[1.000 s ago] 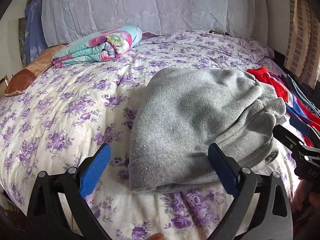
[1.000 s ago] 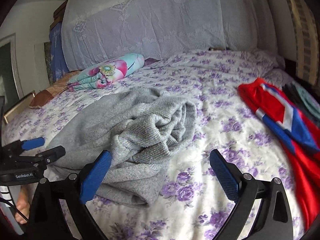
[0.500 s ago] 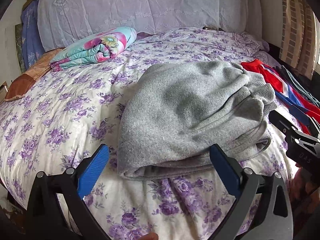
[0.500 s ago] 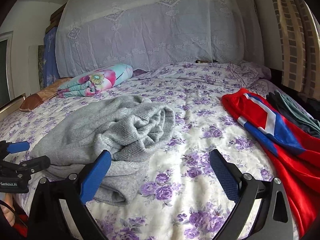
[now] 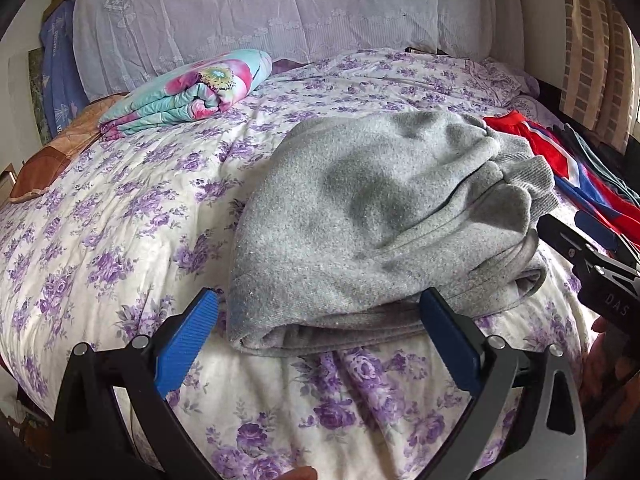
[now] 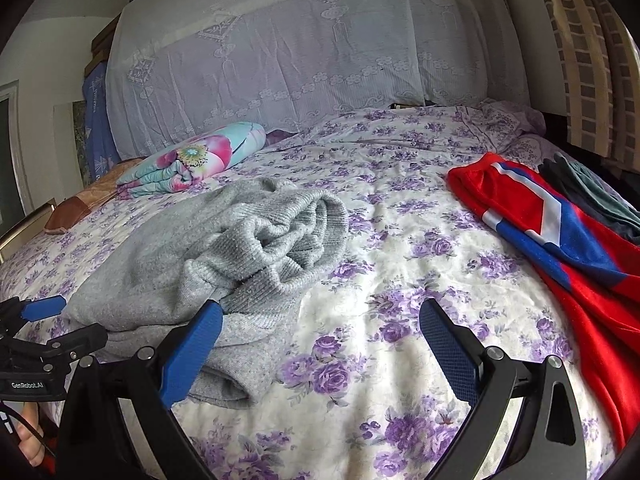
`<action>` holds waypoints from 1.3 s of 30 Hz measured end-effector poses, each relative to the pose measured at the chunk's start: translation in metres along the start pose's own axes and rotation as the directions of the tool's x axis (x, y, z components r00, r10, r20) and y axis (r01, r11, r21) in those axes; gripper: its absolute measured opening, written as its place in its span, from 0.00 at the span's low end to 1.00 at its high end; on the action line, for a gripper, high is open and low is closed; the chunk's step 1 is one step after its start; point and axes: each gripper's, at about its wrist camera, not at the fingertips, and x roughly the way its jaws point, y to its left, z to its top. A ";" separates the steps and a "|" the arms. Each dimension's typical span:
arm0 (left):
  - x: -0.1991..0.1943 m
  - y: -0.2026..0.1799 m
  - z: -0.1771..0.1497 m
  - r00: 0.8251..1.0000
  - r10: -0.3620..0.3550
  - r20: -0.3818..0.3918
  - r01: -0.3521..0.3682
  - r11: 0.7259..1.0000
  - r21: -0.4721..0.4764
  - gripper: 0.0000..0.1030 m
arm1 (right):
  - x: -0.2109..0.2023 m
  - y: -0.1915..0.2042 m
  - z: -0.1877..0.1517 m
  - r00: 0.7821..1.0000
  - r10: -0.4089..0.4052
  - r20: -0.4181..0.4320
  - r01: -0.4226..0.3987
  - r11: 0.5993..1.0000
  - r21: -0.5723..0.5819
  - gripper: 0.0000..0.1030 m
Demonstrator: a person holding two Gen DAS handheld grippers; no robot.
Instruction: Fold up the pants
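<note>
**Desk lead:** Where are the pants?

**Me:** I see the grey pants folded into a thick bundle on the bed, close to its near edge. The fold faces my left wrist camera, and the ribbed ends bunch up on the side toward the right tool. From the right wrist camera the same bundle looks rumpled, with a rolled ribbed end on top.

**Desk lead:** And your tools?

**Me:** My left tool is released, its blue pads wide apart, hovering at the near edge of the bed just in front of the fold. It grips nothing. I cannot tell whether the right pad touches the cloth or only overlaps it in view. My right tool is released too, jaws spread over bare bedspread just beside the bundle; its left pad sits at the edge of the grey cloth, and again I cannot tell if they touch.

**Desk lead:** Anything else on the bed?

**Me:** A red and blue garment lies toward the right edge, well apart from the pants, with a dark garment beyond it. A folded floral quilt rests near the far left corner, below the lace-covered headboard.
</note>
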 end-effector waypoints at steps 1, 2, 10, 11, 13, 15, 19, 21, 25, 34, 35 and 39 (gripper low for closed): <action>0.000 0.000 0.000 1.000 0.000 0.000 0.000 1.000 0.000 0.95 | 0.000 0.000 0.000 1.000 0.001 -0.001 -0.001 1.000 0.002 0.96; 0.000 0.000 0.000 1.000 0.000 -0.001 0.000 1.000 0.000 0.95 | 0.000 -0.001 0.000 1.000 0.002 -0.002 -0.002 1.000 0.005 0.96; 0.002 0.002 -0.002 1.000 -0.019 -0.001 0.019 1.000 -0.002 0.95 | 0.001 0.001 -0.002 1.000 0.007 -0.008 -0.006 1.000 0.004 0.96; 0.002 0.001 -0.002 1.000 -0.022 0.008 0.022 1.000 0.008 0.95 | 0.001 0.001 -0.001 1.000 0.008 -0.010 -0.008 1.000 0.004 0.96; -0.001 0.001 -0.002 0.999 -0.003 0.033 0.002 1.000 0.018 0.95 | 0.002 0.000 -0.001 1.000 0.012 -0.012 -0.012 1.000 0.008 0.96; -0.002 0.002 -0.002 0.999 0.001 0.041 -0.002 1.000 0.013 0.95 | 0.002 -0.001 -0.002 1.000 0.016 -0.014 -0.016 1.000 0.012 0.96; -0.001 0.004 -0.001 1.000 0.002 0.031 -0.002 1.000 0.005 0.95 | 0.002 -0.001 -0.002 1.000 0.015 -0.013 -0.014 1.000 0.011 0.96; -0.001 0.004 -0.001 0.999 0.004 0.032 -0.004 1.000 0.005 0.95 | 0.002 -0.001 -0.002 1.000 0.014 -0.013 -0.014 1.000 0.012 0.96; 0.000 0.005 -0.001 1.000 0.007 0.030 -0.007 1.000 0.007 0.95 | 0.002 -0.001 -0.002 1.000 0.015 -0.014 -0.014 1.000 0.012 0.96; 0.000 0.005 -0.001 1.000 0.004 0.024 -0.004 1.000 0.003 0.95 | 0.003 -0.001 -0.002 1.000 0.015 -0.015 -0.015 1.000 0.013 0.97; 0.000 0.005 -0.001 1.000 0.004 0.024 -0.004 1.000 0.003 0.95 | 0.003 -0.001 -0.002 1.000 0.015 -0.015 -0.014 1.000 0.014 0.97; 0.001 0.005 -0.001 1.000 0.004 0.022 -0.004 1.000 0.003 0.95 | 0.003 -0.001 -0.002 1.000 0.015 -0.015 -0.015 1.000 0.014 0.97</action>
